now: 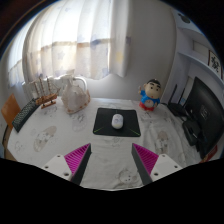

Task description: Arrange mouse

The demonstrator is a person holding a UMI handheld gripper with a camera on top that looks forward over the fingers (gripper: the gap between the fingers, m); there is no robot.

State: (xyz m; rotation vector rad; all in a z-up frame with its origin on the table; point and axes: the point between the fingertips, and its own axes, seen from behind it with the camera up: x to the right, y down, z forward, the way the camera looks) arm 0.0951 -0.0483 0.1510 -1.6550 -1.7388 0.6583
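A white mouse [117, 121] lies on a black mouse mat [117, 124] in the middle of the table, well beyond my fingers. My gripper [112, 160] is open and empty, its two magenta-padded fingers [77, 158] spread wide over the patterned white tablecloth [108, 160]. Nothing stands between the fingers.
A cartoon boy figure [152, 96] stands to the right beyond the mat. A white plush toy [73, 93] sits at the back left, next to a dark stand [46, 95]. A dark monitor [203, 115] stands at the right. Curtained windows are behind.
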